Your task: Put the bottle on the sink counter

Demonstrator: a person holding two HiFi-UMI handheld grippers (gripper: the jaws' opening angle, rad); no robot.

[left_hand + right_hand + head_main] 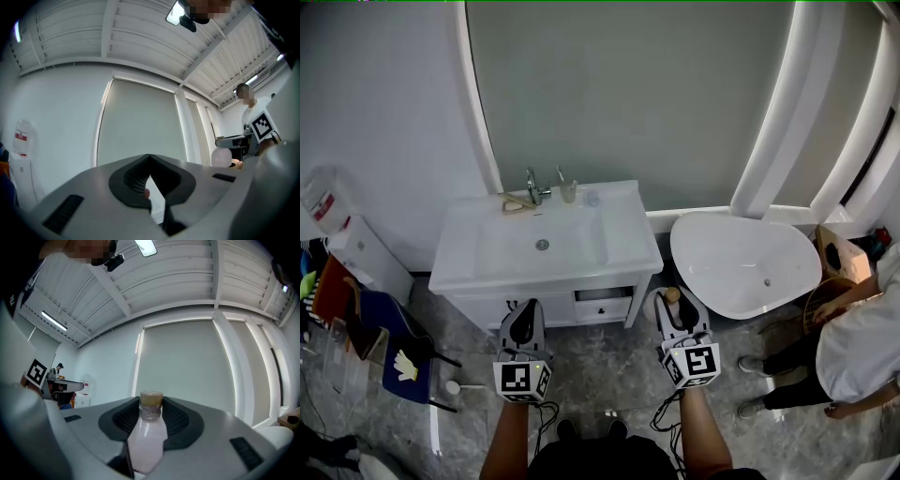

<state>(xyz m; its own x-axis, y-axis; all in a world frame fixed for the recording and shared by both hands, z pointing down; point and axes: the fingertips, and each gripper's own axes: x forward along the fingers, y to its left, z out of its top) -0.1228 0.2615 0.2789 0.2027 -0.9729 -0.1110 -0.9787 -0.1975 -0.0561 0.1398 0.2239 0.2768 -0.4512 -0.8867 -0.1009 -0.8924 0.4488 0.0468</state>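
Two jaws of my right gripper pinch the pale pink translucent plastic bottle with a tan cap by its body, cap towards the tips, short of the white sink counter. My left gripper is pressed together at the tips, empty. I judge the bottle light, smooth and slightly squashy, so a firm mid-body hold suits it.

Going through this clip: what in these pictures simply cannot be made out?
1. The bottle: lower body hidden inside the right gripper in the right gripper view; only its cap shows in the head view.
2. The small items beside the faucet on the sink counter: too small in the head view to name.
3. The sink counter: absent from both gripper views, which point up at wall and ceiling.
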